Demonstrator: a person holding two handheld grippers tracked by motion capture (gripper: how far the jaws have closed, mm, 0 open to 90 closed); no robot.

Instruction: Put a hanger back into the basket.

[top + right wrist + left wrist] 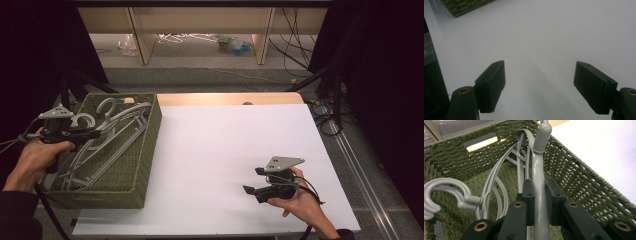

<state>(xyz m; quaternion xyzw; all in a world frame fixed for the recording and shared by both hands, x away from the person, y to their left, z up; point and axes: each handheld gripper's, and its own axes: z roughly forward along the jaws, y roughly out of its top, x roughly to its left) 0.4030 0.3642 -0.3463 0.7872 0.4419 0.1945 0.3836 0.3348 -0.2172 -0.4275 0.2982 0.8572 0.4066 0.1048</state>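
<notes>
My left tool (539,202) is clenched on a grey hanger (539,177) lying in the green woven basket (145,150) at the counter's (225,150) left edge; I judge this the pick-up step. Next I must lift it clear of the tangled hangers (100,145) and the basket's rim. My right tool (540,85) waits released over bare white counter, leaving ample room.

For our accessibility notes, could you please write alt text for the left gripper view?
The left hand-held gripper is shut on a grey plastic hanger inside a green woven basket. More grey hangers lie tangled in the basket, beside a white table.
</notes>
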